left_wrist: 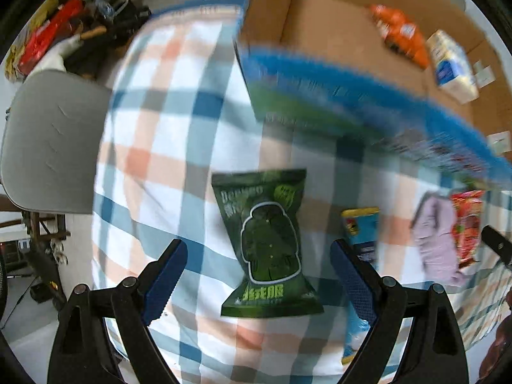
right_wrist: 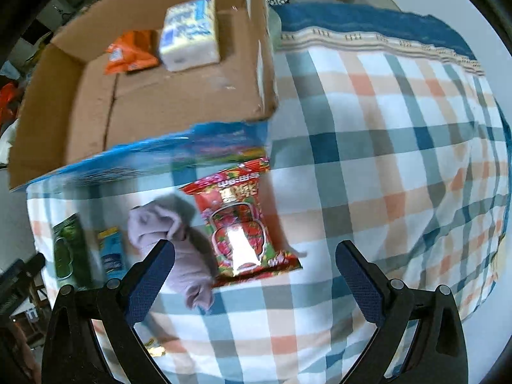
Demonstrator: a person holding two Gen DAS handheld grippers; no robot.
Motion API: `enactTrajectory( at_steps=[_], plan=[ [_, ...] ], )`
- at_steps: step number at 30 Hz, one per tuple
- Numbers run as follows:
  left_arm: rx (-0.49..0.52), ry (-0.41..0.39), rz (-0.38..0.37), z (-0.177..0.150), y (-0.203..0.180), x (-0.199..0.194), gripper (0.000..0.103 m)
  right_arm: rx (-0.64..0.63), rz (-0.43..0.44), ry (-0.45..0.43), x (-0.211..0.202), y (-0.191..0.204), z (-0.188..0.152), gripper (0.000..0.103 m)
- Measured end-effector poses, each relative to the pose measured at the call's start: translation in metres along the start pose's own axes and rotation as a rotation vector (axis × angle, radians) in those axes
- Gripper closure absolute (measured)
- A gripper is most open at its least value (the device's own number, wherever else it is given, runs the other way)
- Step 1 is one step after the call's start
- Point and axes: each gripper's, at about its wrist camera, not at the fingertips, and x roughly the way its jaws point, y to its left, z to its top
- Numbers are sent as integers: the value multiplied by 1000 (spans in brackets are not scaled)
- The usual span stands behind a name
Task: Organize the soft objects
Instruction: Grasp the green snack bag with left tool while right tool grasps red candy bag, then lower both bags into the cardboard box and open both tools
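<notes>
1. Left gripper (left_wrist: 259,275): jaws spread wide, empty, hovering above the checked cloth (left_wrist: 166,147). The green snack bag (left_wrist: 267,243) lies flat directly between the blue pads, at 12 o'clock from the fingers.
2. Right gripper (right_wrist: 254,270): jaws also wide apart, nothing held. The red snack bag (right_wrist: 241,224) sits at 12 o'clock, its lower edge between the pads. The lilac cloth item (right_wrist: 182,249) touches its left side, at 10 o'clock, partly behind the left pad.
3. The cardboard box (right_wrist: 96,108) stands at 11 o'clock in the right view, open-topped. Already inside: an orange packet (right_wrist: 131,52) and a tissue pack (right_wrist: 190,32), side by side at the far end.
4. A small blue packet (left_wrist: 361,227) lies at 2 o'clock of the green bag, just beside it, apart from the lilac item.
5. Handling, as judged: both snack bags look air-puffed, light and glossy, so likely slippery and crushable. Best hold is probably across a flat crimped seam at either end, not the pillowed middle.
6. The lilac item looks limp and floppy; a pinch on a bunched fold should lift it, though it may trail.
7. Step in hand, likely: each gripper lining up on its bag before closing. Four items remain on the cloth.
</notes>
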Motion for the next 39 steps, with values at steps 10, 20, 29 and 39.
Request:
enactTrajectory(
  at_steps=[10,20,29,39],
  plan=[
    [23,120,-18,-10,-11,48,12,-15,2,86,91,-13,3,20],
    [8,118,1,-27,-4,46,59,-6,9,142,133,-25,-21,49],
    [6,73,-22,-59,-9,13,68,5,30,167,144,-49,-68,54],
    [32,11,-105,-111,-25,-48,69,-4,95,110,100,-95,-122,54]
  ],
)
